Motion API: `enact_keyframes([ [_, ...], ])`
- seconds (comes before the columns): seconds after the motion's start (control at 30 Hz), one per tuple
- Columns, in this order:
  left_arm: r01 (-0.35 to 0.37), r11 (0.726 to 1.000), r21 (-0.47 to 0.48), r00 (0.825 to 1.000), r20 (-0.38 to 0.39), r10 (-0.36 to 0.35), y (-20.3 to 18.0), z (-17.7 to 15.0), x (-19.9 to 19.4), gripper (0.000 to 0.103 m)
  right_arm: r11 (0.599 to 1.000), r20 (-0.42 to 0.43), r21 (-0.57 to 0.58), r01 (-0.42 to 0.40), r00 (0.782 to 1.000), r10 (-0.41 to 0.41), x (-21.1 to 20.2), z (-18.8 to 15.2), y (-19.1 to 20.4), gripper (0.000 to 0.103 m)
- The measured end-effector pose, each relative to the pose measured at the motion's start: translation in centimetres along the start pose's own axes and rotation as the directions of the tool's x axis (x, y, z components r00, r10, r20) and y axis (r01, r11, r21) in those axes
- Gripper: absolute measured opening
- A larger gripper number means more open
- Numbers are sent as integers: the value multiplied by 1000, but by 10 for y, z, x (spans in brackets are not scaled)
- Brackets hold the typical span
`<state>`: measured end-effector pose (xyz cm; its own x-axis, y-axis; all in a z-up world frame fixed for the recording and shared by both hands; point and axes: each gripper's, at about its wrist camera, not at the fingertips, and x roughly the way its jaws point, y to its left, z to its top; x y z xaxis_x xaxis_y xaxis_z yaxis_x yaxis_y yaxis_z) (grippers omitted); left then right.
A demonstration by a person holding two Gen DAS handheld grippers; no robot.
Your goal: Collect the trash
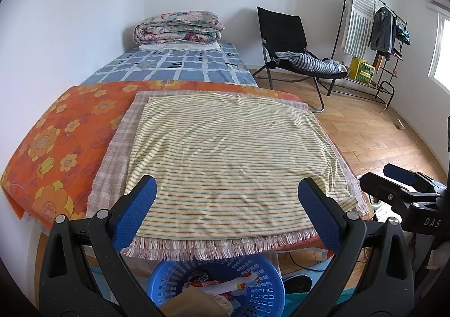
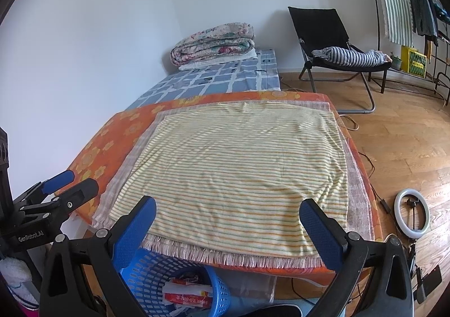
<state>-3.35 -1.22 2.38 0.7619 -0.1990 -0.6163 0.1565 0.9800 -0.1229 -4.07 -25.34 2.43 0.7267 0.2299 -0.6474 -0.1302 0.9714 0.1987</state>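
I see two grippers, left gripper (image 1: pixel 226 194) and right gripper (image 2: pixel 227 214), jaws wide, empty; one blue basket (image 1: pixel 261 289) of wrappers (image 2: pixel 187 296) below bed (image 1: pixel 56 153) front edge.

"DAS" on the right gripper (image 1: pixel 400 176), "GenRobot.AI" on the left gripper (image 2: pixel 66 179) (both white on black)

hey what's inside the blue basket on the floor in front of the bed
The blue basket holds crumpled wrappers, white and red with some print, plus a brown paper piece seen from the left wrist. Its bottom is covered by that trash and by the gripper fingers, so anything deeper is hidden.
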Motion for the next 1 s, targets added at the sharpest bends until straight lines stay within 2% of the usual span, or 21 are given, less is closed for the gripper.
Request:
enact_keyframes([
  [1.0,0,1000,8,1000,-8,0,4,-1,0,102,1000,-20,-11,-1,1000,1,6,-1,-2,103],
])
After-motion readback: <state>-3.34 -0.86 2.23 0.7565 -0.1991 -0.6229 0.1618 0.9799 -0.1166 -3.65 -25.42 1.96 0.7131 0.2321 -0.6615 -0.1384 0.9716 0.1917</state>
